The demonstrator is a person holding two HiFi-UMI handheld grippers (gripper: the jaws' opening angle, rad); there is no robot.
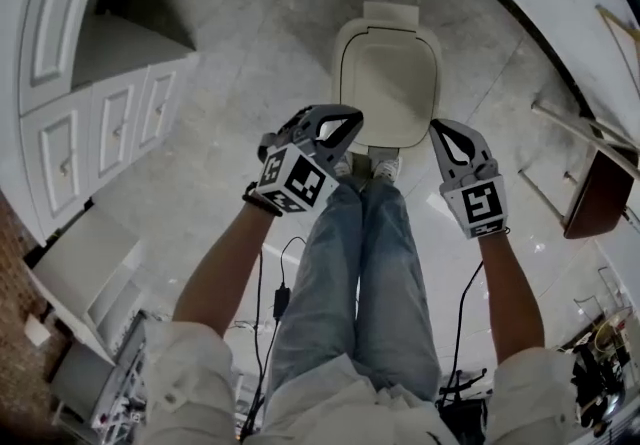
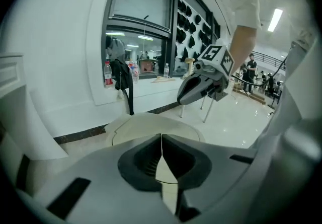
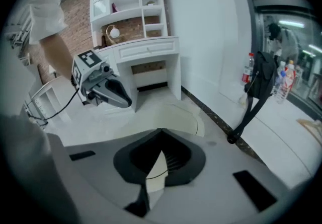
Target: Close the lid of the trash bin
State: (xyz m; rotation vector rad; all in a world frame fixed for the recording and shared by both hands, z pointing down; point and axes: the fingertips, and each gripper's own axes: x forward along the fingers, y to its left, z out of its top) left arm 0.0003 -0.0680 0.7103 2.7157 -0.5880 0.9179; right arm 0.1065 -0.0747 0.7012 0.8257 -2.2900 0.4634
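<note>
Nearest are the person's pale sleeves and bare forearms, with blue denim jeans (image 1: 355,273) between them and thin black cables (image 1: 262,293) trailing on the floor behind. Each hand holds a grey moulded plastic tool with a black-and-white marker cube.

The left gripper (image 1: 348,118) is tilted and angles far and right. Its jaws are pressed together tip to tip with nothing between them. The right gripper (image 1: 443,130) points far and slightly left. Its jaws are also together and empty. The two tools are held apart, one on either side of the legs, above the near end of the bin. Neither touches it.

Just beyond the light shoes (image 1: 372,168) stands the bin (image 1: 345,93), right in front of the feet and between the two gripper tips. Its lid (image 1: 388,78) is smooth cream plastic, a rounded rectangle with a raised border. It lies flat and shut on the body. Its long axis runs near to far, with a square hinge tab at the far end.

The floor (image 1: 260,43) is glossy pale stone with faint veining.

To the left is a white panelled cabinet (image 1: 110,118) with small knobs. To the right is a chair (image 1: 600,188) with a brown seat and a pale frame. Farther off, the left gripper view shows a dark-framed window (image 2: 138,31) with bottles on its sill.
</note>
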